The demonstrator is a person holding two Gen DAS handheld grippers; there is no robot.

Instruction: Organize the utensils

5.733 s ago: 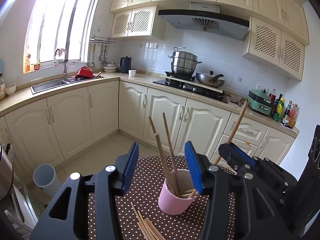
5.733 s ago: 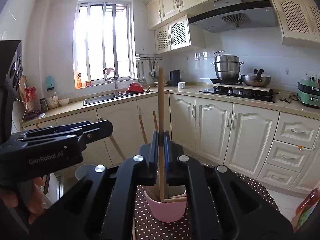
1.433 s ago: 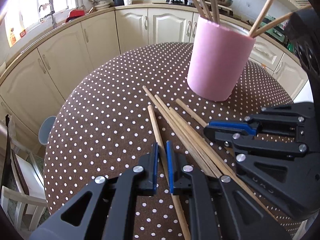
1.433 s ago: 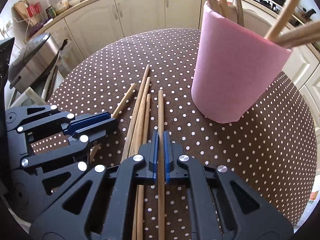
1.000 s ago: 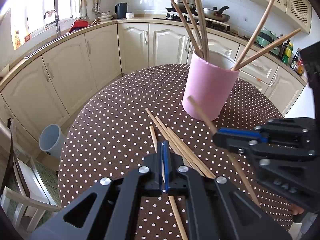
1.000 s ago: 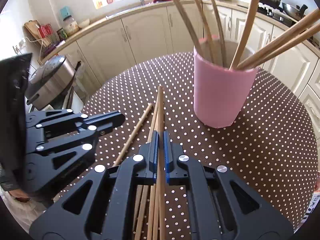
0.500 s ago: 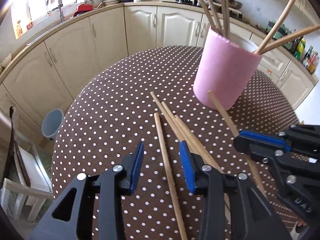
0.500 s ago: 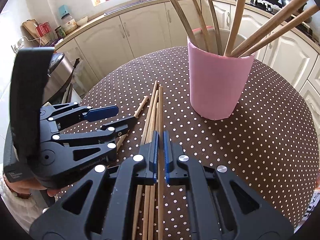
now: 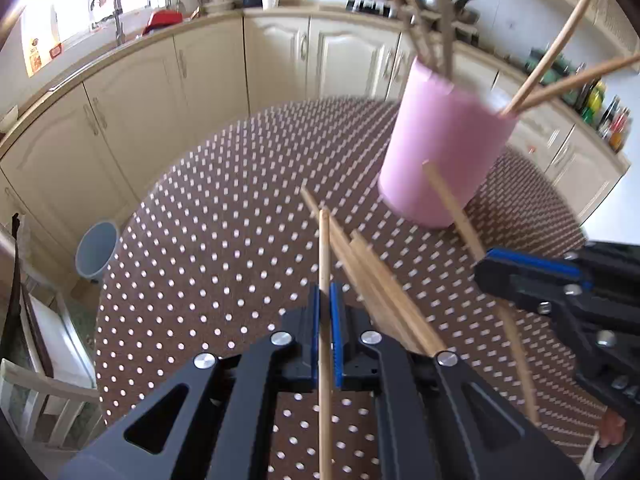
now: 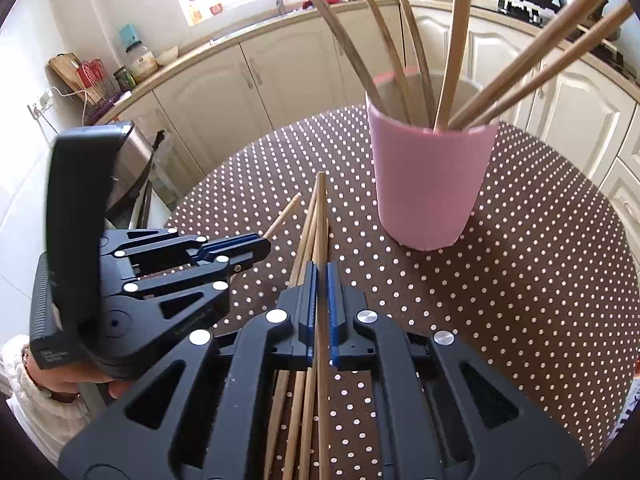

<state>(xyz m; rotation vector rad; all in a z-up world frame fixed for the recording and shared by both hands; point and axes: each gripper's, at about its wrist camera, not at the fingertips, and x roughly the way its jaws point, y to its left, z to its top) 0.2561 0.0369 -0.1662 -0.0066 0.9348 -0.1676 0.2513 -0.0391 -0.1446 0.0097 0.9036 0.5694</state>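
One pink cup (image 10: 430, 184) on the dotted table (image 10: 540, 280) holding six chopsticks, three loose chopsticks (image 9: 376, 276) beside it, left gripper (image 9: 325, 312) just clamped shut on one chopstick (image 9: 325, 248), right gripper (image 10: 319, 292) pinching another chopstick (image 10: 321, 216).

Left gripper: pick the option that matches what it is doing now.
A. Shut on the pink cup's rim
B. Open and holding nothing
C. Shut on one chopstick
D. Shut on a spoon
C: the left gripper has its blue pads pressed on a single chopstick, short of the pink cup.
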